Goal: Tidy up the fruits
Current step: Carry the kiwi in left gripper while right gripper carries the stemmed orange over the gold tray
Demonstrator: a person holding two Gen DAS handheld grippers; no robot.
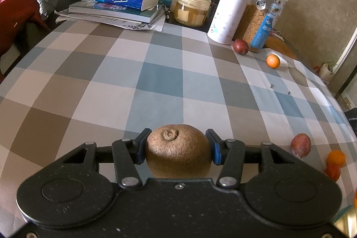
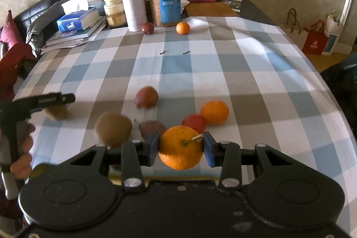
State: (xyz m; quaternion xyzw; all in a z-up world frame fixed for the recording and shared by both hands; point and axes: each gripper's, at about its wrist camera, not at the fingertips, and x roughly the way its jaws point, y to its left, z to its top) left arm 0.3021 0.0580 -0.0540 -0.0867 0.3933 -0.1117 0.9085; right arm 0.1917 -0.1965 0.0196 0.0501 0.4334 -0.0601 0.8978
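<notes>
Clamped in my right fingers [image 2: 181,150], the orange [image 2: 180,148] could slip while carried, and my left fingers [image 1: 177,146] might bruise the kiwi [image 1: 177,151] they squeeze.

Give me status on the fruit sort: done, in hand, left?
Done: nothing clearly finished; no container in view. In hand: left gripper shut on a kiwi, right gripper shut on an orange. Left: another kiwi, nearby loose fruit, and the far orange and red fruit by the jars.
</notes>
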